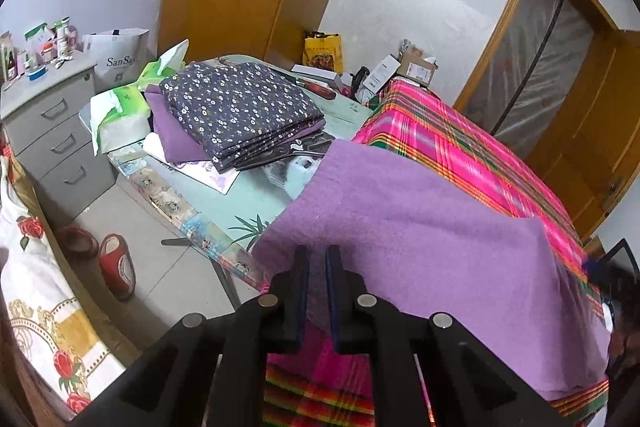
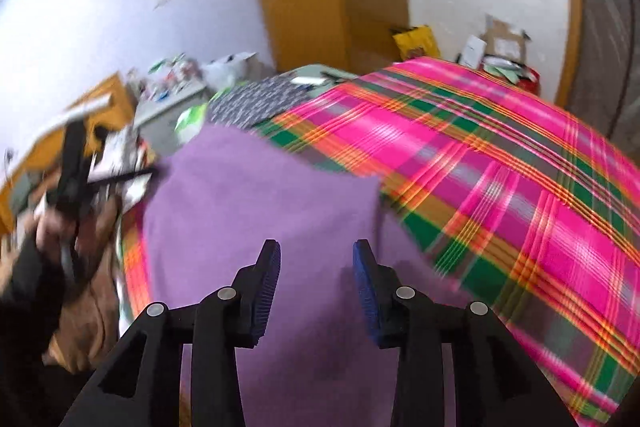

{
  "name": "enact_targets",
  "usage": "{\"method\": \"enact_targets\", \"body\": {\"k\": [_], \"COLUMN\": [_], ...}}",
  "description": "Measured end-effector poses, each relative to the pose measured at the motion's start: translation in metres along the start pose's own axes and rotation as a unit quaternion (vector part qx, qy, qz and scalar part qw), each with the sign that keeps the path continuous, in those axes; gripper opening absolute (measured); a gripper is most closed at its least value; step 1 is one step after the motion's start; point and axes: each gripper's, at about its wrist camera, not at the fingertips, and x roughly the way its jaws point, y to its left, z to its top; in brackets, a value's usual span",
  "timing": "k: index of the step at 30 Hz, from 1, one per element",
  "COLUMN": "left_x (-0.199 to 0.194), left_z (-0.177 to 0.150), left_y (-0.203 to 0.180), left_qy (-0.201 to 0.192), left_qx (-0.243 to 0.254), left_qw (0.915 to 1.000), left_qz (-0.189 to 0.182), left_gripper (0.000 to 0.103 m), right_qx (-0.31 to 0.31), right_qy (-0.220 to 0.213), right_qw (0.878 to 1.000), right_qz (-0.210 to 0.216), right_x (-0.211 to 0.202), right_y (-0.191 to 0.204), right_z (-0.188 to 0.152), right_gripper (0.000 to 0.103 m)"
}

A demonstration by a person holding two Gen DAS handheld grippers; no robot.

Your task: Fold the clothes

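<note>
Purple garment spread on the plaid-covered desk, one gripper pinching its edge, the other open above it.

The purple garment (image 1: 420, 227) lies flat over the pink plaid cloth (image 1: 460, 147) that covers the desk. The left gripper (image 1: 317, 255) has its jaws nearly together, clamped on the garment's near edge — the fabric runs right up between the dark pads. In the right wrist view, which is blurred, the right gripper (image 2: 316, 255) hangs over the same garment with its jaws well apart and nothing pinched between them. Farther back on the desk sits a stack of folded clothes (image 1: 240, 111), a navy floral piece on top of a purple one, just beside green tissue packs (image 1: 120, 107). A grey drawer unit (image 1: 52, 123) stands past them, and red slippers (image 1: 116, 263) lie on the floor.
</note>
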Motion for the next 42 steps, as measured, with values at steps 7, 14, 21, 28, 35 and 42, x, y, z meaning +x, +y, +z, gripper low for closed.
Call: {"method": "enact_targets", "body": {"k": [7, 14, 21, 28, 35, 42], "left_x": [-0.018, -0.003, -0.003, -0.015, -0.020, -0.013], "left_z": [-0.017, -0.051, -0.052, -0.044, -0.030, -0.018], "left_y": [-0.045, -0.100, -0.090, -0.055, -0.005, 0.014], "left_qy": [-0.004, 0.042, 0.056, 0.033, 0.012, 0.003], "left_qx": [0.035, 0.117, 0.116, 0.054, -0.064, -0.108], "left_qw": [0.9981, 0.9880, 0.9894, 0.9976, 0.9978, 0.9941], "left_qz": [-0.052, -0.092, -0.068, -0.028, -0.008, -0.010], "left_gripper": [0.010, 0.011, 0.011, 0.011, 0.022, 0.022], "right_qx": [-0.047, 0.024, 0.004, -0.031, -0.089, -0.077], "right_qy": [0.023, 0.014, 0.020, -0.020, 0.001, 0.001], "right_qw": [0.998, 0.999, 1.000, 0.999, 0.996, 0.997], "right_qz": [0.030, -0.028, -0.002, -0.023, -0.002, -0.004], "right_x": [-0.018, -0.045, -0.050, -0.063, -0.032, -0.027], "right_y": [0.037, 0.012, 0.035, 0.045, 0.063, 0.058], "right_z": [-0.054, -0.097, -0.123, -0.117, -0.111, -0.108], "right_gripper": [0.030, 0.019, 0.019, 0.032, 0.031, 0.014]}}
